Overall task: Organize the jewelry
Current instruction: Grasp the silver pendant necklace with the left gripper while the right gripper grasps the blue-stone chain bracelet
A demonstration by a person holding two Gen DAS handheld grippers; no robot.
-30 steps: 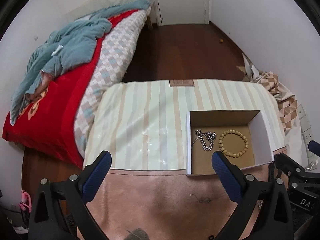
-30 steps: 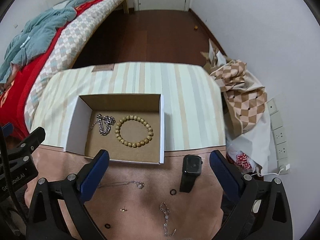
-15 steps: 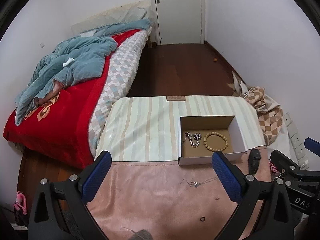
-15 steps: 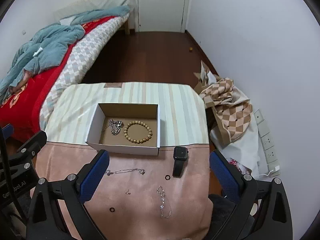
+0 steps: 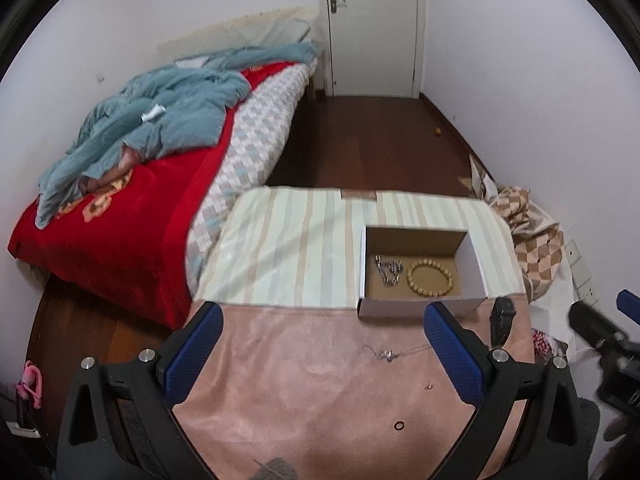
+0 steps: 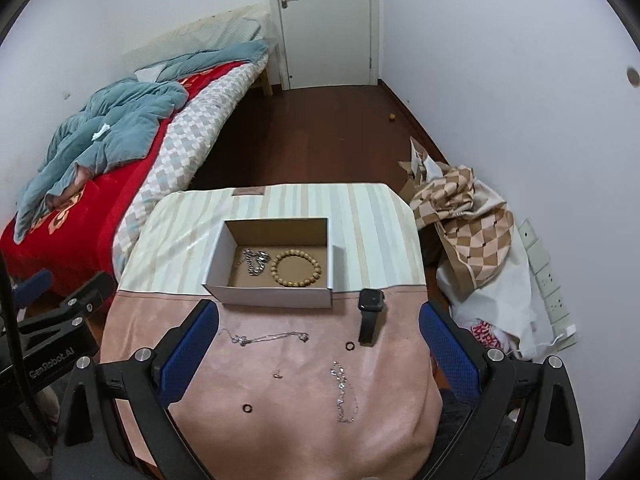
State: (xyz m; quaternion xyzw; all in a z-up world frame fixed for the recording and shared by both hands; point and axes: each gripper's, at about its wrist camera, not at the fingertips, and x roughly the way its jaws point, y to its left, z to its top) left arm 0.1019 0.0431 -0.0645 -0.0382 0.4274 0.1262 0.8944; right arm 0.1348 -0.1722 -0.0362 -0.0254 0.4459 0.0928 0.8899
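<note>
Cardboard box (image 6: 276,296): at the pink cloth's (image 6: 280,420) far edge, watch (image 6: 370,312) beside it. Left gripper (image 5: 320,348), right gripper (image 6: 318,344): both wide open, holding nothing. Left gripper's body reads "GenRobot.AI"

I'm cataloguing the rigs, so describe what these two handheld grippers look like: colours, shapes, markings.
Both match: the left gripper and right gripper have black angular plastic frames with triangular cut-outs and silver round bolts, and each finger carries a blue textured pad. White lettering reading roughly "GenRobot.AI" marks the left gripper's body in the right wrist view. No sleeves or hands visible.
</note>
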